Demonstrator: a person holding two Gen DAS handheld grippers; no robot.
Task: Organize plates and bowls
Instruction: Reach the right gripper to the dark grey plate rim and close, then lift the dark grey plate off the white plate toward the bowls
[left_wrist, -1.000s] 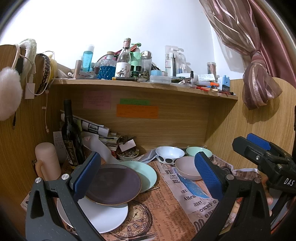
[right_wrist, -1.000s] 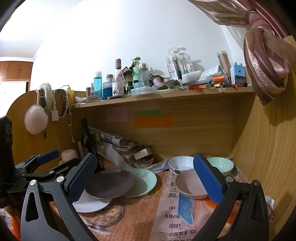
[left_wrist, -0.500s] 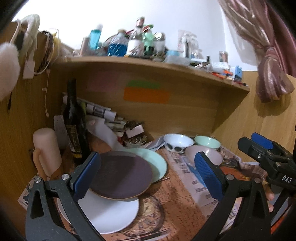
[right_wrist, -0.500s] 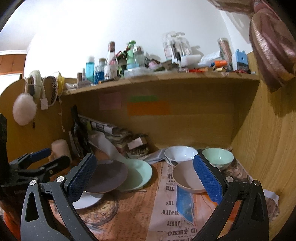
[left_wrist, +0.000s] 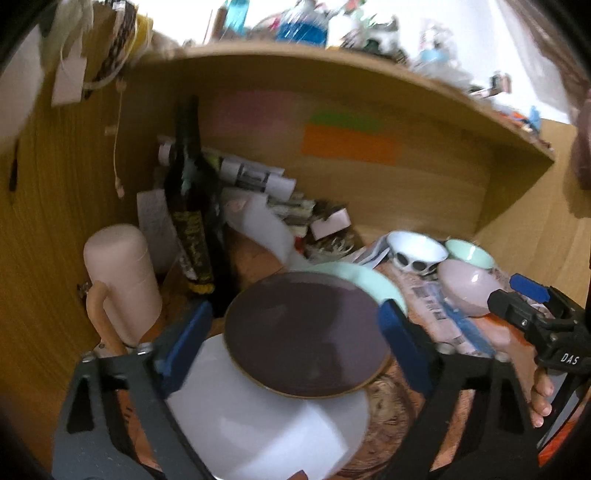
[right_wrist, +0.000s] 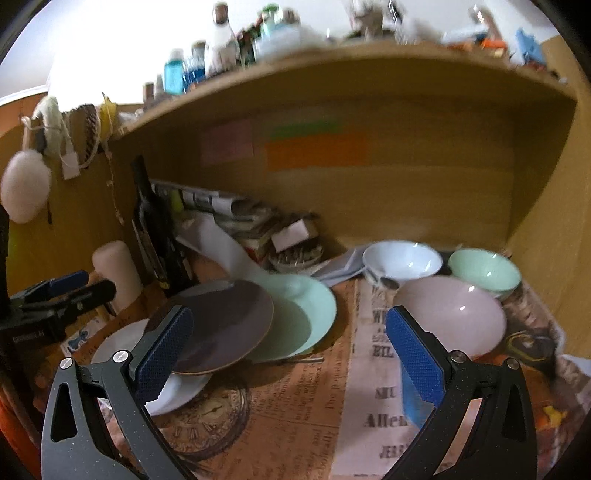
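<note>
Three overlapping plates lie at the left of the desk: a dark purple plate (left_wrist: 306, 339) on top, a white plate (left_wrist: 266, 424) under its near side, a mint plate (left_wrist: 373, 284) under its far side. My left gripper (left_wrist: 295, 350) is open, its blue pads flanking the purple plate just above it. Three bowls stand at the right: pink bowl (right_wrist: 450, 317), white bowl (right_wrist: 402, 258), mint bowl (right_wrist: 484, 269). My right gripper (right_wrist: 291, 358) is open and empty, over the newspaper between plates and bowls. The purple plate (right_wrist: 221, 325) and mint plate (right_wrist: 299, 317) also show there.
A dark bottle (left_wrist: 192, 221) and a pink cup (left_wrist: 122, 273) stand left of the plates. Rolled papers and clutter (right_wrist: 258, 229) fill the back corner. A low wooden shelf (right_wrist: 351, 70) loaded with bottles overhangs the desk. Newspaper (right_wrist: 295, 406) covers the surface.
Both grippers have moved forward and down toward the desk. The left one has come in close over the purple plate; the right one has neared the bowls. Both stay open.
</note>
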